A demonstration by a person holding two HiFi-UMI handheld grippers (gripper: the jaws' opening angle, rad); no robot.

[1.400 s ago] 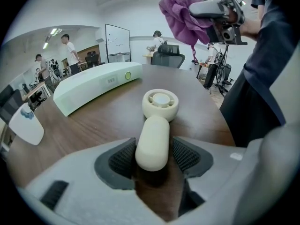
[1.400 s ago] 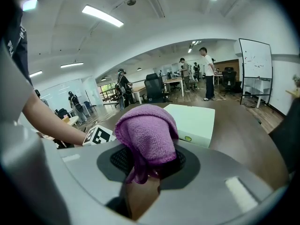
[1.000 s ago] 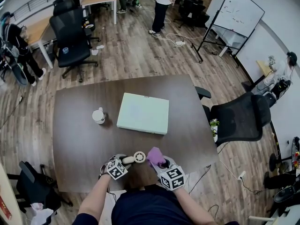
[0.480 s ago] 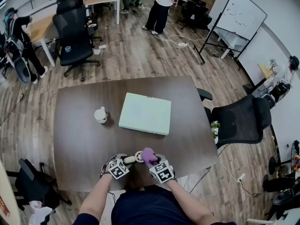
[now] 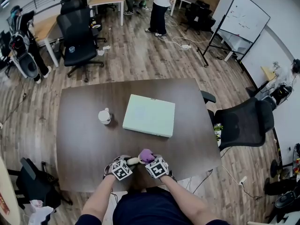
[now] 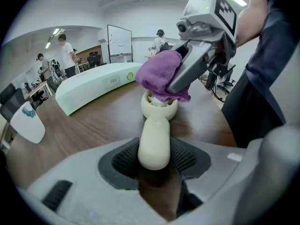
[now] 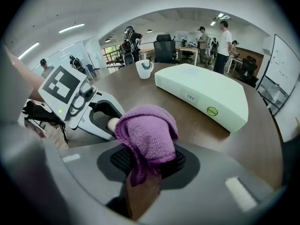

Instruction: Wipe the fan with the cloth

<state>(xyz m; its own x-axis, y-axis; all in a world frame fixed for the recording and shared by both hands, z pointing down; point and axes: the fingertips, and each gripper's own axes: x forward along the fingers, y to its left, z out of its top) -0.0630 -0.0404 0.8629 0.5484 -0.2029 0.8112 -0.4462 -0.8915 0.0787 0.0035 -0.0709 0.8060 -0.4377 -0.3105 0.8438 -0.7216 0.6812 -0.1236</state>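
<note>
A small cream hand fan (image 6: pixel 154 135) is held by its handle in my left gripper (image 6: pixel 154 161), whose pads press on both sides; its round head (image 6: pixel 160 108) points away from me. My right gripper (image 7: pixel 149 161) is shut on a bunched purple cloth (image 7: pixel 149 134), and that cloth (image 6: pixel 161 74) rests on top of the fan's head. In the head view both grippers, left (image 5: pixel 127 165) and right (image 5: pixel 151 162), sit close together at the table's near edge, with the cloth (image 5: pixel 146 155) covering the fan's head. In the right gripper view the cloth hides the fan except a bit of handle (image 7: pixel 111 123).
A pale green flat box (image 5: pixel 149 115) lies in the middle of the brown table (image 5: pixel 84 135), and a white mug (image 5: pixel 104 116) stands to its left. Black office chairs (image 5: pixel 243 121) stand around the table. People stand at the far end of the room.
My right gripper has come down and to the left with the cloth, from beside the fan's head onto it. The left gripper has held the fan still.
</note>
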